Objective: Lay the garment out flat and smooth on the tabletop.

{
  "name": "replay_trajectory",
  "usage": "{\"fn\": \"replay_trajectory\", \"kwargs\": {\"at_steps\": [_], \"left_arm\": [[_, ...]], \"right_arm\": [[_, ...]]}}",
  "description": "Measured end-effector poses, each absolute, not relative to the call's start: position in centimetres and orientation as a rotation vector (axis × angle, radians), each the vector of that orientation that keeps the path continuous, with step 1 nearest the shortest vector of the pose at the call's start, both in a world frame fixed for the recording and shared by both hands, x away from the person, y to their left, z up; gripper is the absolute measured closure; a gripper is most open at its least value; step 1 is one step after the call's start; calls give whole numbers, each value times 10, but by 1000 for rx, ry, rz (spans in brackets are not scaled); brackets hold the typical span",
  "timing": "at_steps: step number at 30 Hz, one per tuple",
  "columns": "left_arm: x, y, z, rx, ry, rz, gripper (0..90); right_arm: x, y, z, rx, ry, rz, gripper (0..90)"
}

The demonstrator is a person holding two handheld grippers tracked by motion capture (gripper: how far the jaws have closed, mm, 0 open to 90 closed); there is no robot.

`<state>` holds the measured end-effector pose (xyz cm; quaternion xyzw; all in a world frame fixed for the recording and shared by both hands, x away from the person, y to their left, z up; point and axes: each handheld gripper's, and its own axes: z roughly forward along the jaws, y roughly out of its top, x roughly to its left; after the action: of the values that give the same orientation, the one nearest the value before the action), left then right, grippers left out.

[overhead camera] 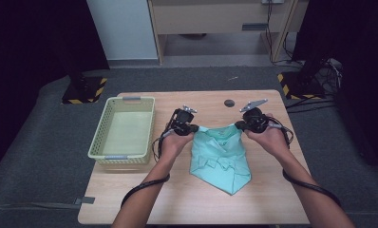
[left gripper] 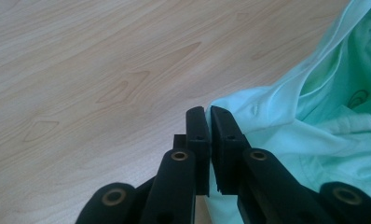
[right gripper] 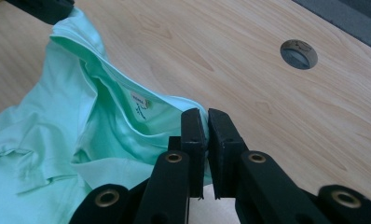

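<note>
A mint-green shirt [overhead camera: 219, 156] lies on the wooden table [overhead camera: 187, 199], its collar end toward the far side and lifted between both grippers. My left gripper [overhead camera: 193, 128] is shut on the shirt's left shoulder edge; in the left gripper view the cloth [left gripper: 286, 126] runs in between the closed jaws of that gripper [left gripper: 209, 116]. My right gripper [overhead camera: 240, 126] is shut on the right shoulder edge, and its own view shows my right gripper [right gripper: 206, 119] pinching fabric next to the collar label [right gripper: 139, 105]. The shirt's lower part rests crumpled on the table.
A pale yellow-green plastic basket [overhead camera: 125, 102] stands on the table's left side, close to my left forearm. A round cable hole [overhead camera: 230, 102] sits in the tabletop beyond the shirt. Dark grey floor surrounds the table, with a desk and striped stands behind.
</note>
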<state>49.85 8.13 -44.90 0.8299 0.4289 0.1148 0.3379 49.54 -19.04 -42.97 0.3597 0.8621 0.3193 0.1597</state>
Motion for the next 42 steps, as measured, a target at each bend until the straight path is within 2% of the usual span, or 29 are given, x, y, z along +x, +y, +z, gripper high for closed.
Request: {"fn": "replay_trajectory", "kwargs": {"at_steps": [6, 7, 8, 10, 12, 14, 36, 42], "left_arm": [[516, 80, -456, 2155, 1152, 296, 856], [519, 80, -457, 2143, 1161, 314, 843], [523, 81, -458, 2127, 1182, 336, 788], [528, 82, -460, 2088, 1218, 379, 607], [529, 82, -460, 2078, 1219, 405, 561], [526, 81, -461, 2079, 1210, 405, 530], [481, 26, -483, 2132, 1068, 342, 472], [478, 7, -489, 2145, 1032, 310, 489]], "right_arm": [[521, -187, -439, 1077, 2472, 860, 852], [525, -186, -441, 1086, 2470, 850, 849], [530, -186, -444, 1094, 2457, 839, 831], [538, -187, -449, 1125, 2404, 831, 688], [543, -190, -452, 1167, 2373, 816, 579], [542, -194, -454, 1192, 2361, 822, 555], [492, -213, -479, 1213, 2435, 822, 679], [485, -216, -485, 1207, 2434, 871, 835]]}}
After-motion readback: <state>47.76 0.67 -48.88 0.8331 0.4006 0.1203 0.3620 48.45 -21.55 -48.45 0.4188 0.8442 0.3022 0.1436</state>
